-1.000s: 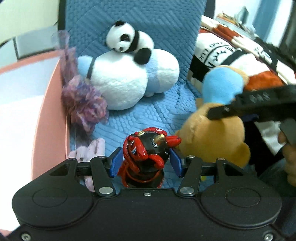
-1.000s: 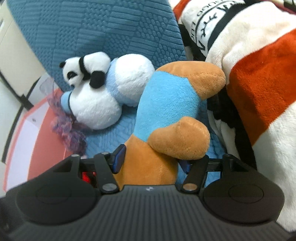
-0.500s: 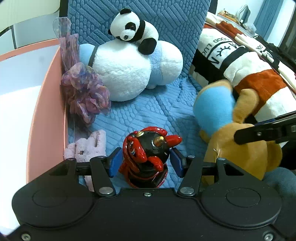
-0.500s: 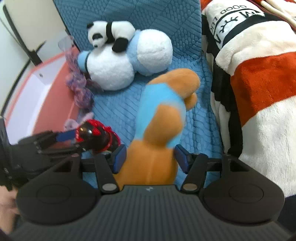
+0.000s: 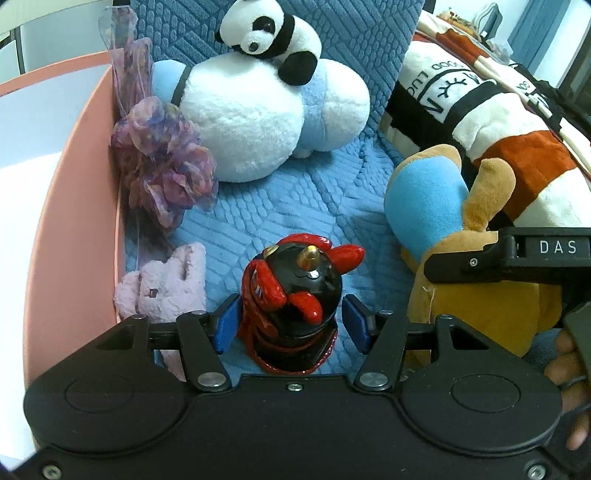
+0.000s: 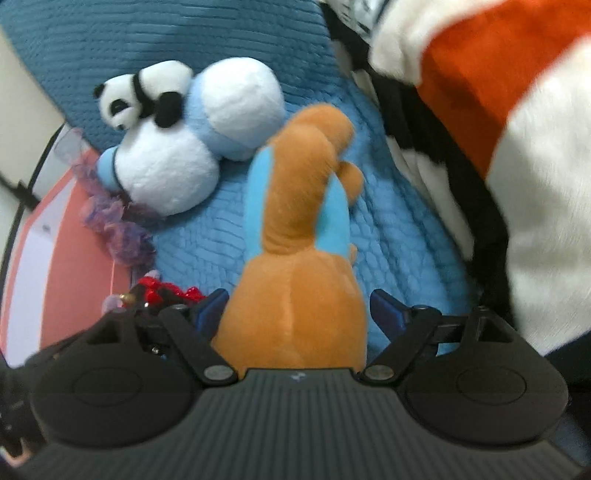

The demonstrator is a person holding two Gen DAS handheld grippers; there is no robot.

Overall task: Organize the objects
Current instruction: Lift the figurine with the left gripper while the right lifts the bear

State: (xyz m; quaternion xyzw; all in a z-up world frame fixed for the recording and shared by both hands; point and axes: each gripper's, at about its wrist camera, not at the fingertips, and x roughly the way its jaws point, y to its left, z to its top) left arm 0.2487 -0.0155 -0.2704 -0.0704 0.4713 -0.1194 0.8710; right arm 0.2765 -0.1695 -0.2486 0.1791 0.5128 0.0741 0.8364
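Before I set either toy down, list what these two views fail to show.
- Red and black figurine: its base, in the left wrist view, is hidden behind the left claw body.
- Orange and blue plush: its face shows in neither view; the right claw covers its lower end.
- Pink bunny: its lower part is hidden by the left claw.
- Striped blanket: motion-blurred, right wrist view.

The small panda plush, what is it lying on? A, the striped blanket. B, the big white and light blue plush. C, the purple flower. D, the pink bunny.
B: the small panda plush lies on top of the big white and light blue plush, apart from the other things.
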